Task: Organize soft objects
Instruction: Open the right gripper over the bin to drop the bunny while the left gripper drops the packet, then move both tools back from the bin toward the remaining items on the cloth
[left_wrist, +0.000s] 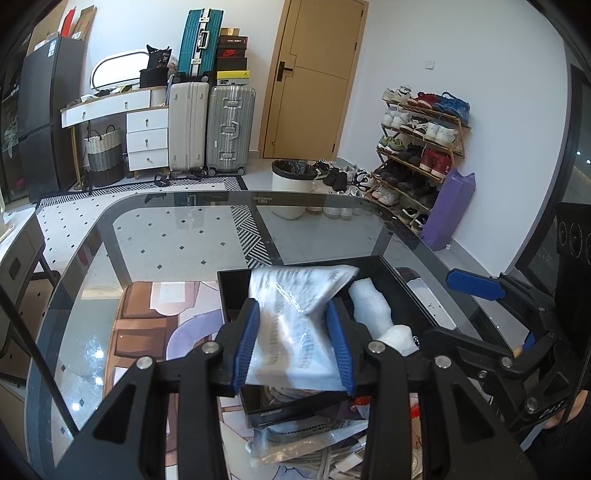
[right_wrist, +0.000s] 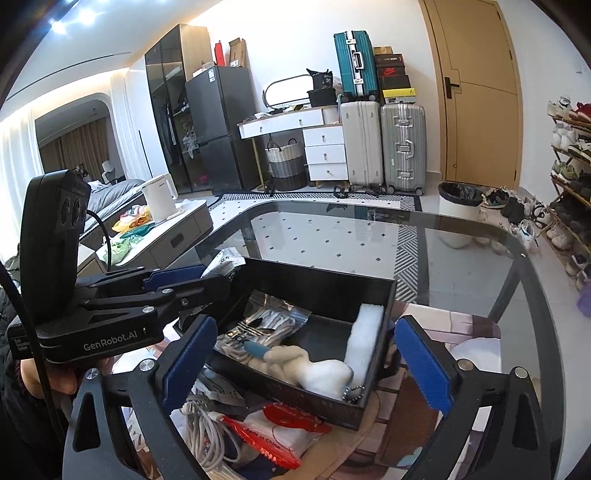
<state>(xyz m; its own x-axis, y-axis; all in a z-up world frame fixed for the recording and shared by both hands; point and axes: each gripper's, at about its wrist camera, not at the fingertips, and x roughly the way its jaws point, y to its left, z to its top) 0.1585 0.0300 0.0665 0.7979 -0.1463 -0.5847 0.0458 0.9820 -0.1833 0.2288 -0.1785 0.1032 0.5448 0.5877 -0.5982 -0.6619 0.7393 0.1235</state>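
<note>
Left tongs (left_wrist: 291, 343) clamped on clear plastic packet (left_wrist: 295, 314), held over black box (right_wrist: 332, 291) on glass desk (right_wrist: 461, 266). Right tongs (right_wrist: 306, 362) wide apart, nothing between, near box's front edge.

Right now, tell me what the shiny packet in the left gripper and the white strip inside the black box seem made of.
Shiny packet: likely thin glossy plastic film; it crinkles and glares, with print showing. White strip in the black box: probably soft foam; matte, finely pebbled surface.
</note>
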